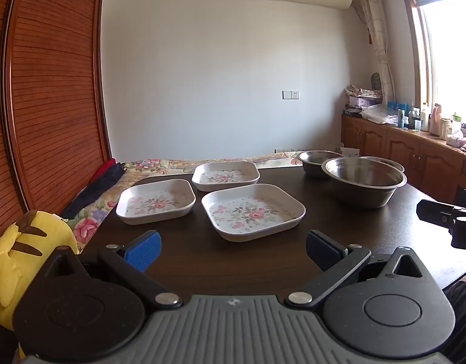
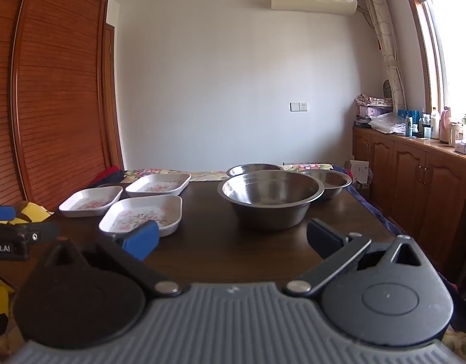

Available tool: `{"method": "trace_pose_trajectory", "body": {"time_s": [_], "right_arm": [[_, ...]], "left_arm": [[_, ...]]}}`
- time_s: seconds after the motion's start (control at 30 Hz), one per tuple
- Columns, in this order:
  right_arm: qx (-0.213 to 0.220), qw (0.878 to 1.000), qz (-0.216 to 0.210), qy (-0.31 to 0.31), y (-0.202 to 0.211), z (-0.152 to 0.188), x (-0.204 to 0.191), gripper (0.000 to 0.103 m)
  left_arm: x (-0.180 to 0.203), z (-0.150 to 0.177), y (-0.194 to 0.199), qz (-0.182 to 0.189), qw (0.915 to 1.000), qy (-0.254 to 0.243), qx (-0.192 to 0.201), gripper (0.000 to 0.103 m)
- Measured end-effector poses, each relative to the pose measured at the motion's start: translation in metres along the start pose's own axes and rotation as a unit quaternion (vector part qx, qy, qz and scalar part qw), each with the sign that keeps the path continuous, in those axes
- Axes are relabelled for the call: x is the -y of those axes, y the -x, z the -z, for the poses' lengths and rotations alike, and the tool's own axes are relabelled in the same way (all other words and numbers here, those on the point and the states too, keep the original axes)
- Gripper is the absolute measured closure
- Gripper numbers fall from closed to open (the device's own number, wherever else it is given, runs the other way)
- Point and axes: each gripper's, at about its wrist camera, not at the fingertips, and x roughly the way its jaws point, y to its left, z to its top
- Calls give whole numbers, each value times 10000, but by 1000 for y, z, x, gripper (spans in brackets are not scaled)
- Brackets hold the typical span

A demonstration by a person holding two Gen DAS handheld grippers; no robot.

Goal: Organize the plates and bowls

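Left wrist view: left gripper (image 1: 233,250) spread apart, empty, above table (image 1: 263,261).
Right gripper (image 2: 233,239): spread apart, empty.
Plates: three flowered plates (image 1: 253,210) on table.
Bowls: three steel bowls (image 2: 270,197) on table, right of plates.

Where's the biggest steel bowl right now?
The biggest steel bowl sits on the dark table, straight ahead of the right gripper, in front of two smaller bowls and right of the floral plates.

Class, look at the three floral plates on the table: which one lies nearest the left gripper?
The front floral plate, directly ahead of the left gripper. The other two floral plates sit farther back and leftward.
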Motion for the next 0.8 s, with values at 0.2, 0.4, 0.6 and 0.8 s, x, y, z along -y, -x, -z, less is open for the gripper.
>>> {"method": "trace_pose_trajectory", "body": {"time_s": [0.2, 0.4, 0.6, 0.8], "right_arm": [[20, 10000, 15, 0, 4, 2, 3, 0], [12, 10000, 23, -4, 3, 1, 2, 0], [8, 10000, 40, -16, 1, 1, 2, 0], [11, 10000, 48, -13, 3, 1, 3, 0]], "left_arm": [[-5, -1, 1, 0, 10000, 9, 17, 0], [-3, -2, 3, -6, 10000, -5, 23, 0], [-2, -1, 2, -9, 10000, -5, 22, 0], [-2, -1, 2, -7, 10000, -6, 22, 0]]}}
